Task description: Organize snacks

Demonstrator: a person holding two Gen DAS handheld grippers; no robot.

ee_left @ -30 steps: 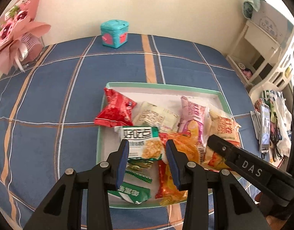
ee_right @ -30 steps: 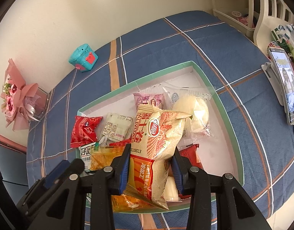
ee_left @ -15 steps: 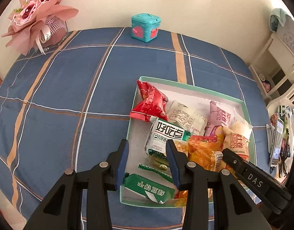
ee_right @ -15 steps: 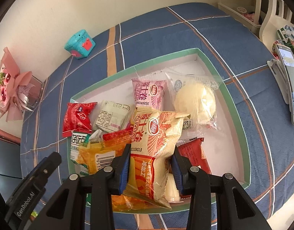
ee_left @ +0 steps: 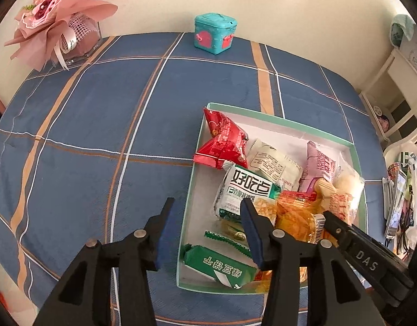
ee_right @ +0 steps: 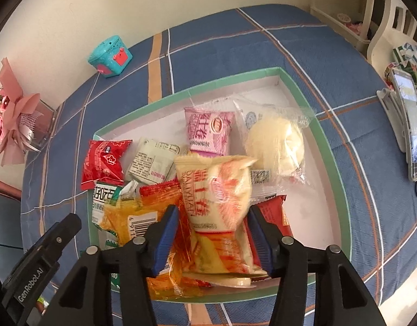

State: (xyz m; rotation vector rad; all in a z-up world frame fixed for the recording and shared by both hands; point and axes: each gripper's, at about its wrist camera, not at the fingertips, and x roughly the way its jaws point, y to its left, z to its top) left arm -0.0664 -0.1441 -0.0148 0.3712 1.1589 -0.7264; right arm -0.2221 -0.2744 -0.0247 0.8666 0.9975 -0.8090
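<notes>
The left gripper [ee_left: 207, 217] hangs over the near-left edge of the green-rimmed tray [ee_left: 279, 121], its fingers just parted wider with nothing gripped between them; the green packet [ee_left: 222, 267] lies below in the tray's near corner. The right gripper [ee_right: 213, 225] has just been opening too, and its fingers now stand slightly clear of the yellow-orange snack bag [ee_right: 219, 190], which rests on the heap of snacks inside the tray on the blue plaid bench [ee_left: 99, 108].
</notes>
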